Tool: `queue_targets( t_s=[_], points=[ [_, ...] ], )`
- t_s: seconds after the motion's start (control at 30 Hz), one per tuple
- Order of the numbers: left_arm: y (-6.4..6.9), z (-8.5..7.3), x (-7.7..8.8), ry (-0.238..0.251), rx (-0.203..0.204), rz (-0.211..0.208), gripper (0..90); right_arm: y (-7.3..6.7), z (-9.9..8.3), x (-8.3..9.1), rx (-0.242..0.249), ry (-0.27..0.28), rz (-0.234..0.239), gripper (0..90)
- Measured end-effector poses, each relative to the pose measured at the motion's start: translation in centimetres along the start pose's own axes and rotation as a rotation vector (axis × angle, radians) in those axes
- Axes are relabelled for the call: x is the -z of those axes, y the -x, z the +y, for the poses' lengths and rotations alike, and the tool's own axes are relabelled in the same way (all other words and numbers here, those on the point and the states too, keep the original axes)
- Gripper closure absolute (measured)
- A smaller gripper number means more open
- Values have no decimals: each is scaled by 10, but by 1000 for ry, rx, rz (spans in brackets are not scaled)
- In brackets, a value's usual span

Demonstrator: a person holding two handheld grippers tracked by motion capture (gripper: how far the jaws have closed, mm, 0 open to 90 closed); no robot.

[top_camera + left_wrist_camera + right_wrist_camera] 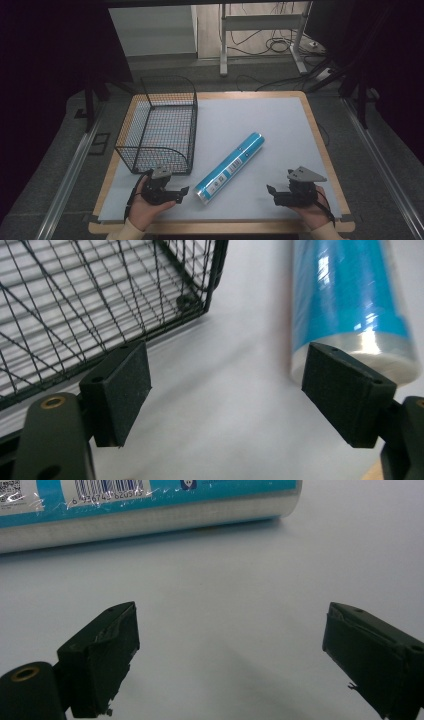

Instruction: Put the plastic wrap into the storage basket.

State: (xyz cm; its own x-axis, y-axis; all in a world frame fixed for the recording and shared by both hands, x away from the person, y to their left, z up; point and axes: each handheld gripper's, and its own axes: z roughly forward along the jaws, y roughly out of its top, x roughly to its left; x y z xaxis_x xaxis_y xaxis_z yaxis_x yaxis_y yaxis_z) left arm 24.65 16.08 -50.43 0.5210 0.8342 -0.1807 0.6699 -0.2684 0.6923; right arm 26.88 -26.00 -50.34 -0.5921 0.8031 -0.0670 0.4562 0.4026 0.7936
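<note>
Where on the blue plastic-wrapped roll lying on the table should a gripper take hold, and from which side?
Probably near its near end, from above: the blue plastic-wrapped roll lies flat and slanted, so open jaws can straddle its round body crosswise. The left gripper sits closest.

Pale grey mat on the wood-edged worktop (pixel 280 115); black wire-mesh basket (pixel 159 127) stands at its left, empty; long blue-and-white cylindrical roll with a barcode label (pixel 230 169) lies diagonally at the centre, apart from the basket, its near end towards the left claw (pixel 183 192); left claw, in the person's left hand (pixel 145 205), sits just beside that end, jaws parted; right claw (pixel 274 195) lies well apart from the roll at the near right edge, jaws parted, empty.
</note>
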Motion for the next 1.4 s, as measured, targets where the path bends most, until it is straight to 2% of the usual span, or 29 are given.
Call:
queue_targets(
  t_s=[0.07,0.2,0.6,0.87,1.07,1.23,1.4],
  points=[
    [2,4,6,34,3,-18,204,1,0,1,-5,3,-1,86],
    [6,10,11,53,-11,-22,206,2,1,3,-7,9,-28,84],
    [21,26,10,23,-71,-56,206,0,1,3,-10,10,-38,81],
    [28,36,9,-22,-116,-48,179,-1,0,2,-3,9,-34,81],
    [33,48,7,-17,-127,-63,168,-1,0,1,1,6,-30,81],
    [42,60,6,-24,-143,-49,157,-2,1,-1,3,2,-26,82],
    [50,70,3,-19,-162,-58,157,-2,1,-1,11,4,-19,82]
  ],
)
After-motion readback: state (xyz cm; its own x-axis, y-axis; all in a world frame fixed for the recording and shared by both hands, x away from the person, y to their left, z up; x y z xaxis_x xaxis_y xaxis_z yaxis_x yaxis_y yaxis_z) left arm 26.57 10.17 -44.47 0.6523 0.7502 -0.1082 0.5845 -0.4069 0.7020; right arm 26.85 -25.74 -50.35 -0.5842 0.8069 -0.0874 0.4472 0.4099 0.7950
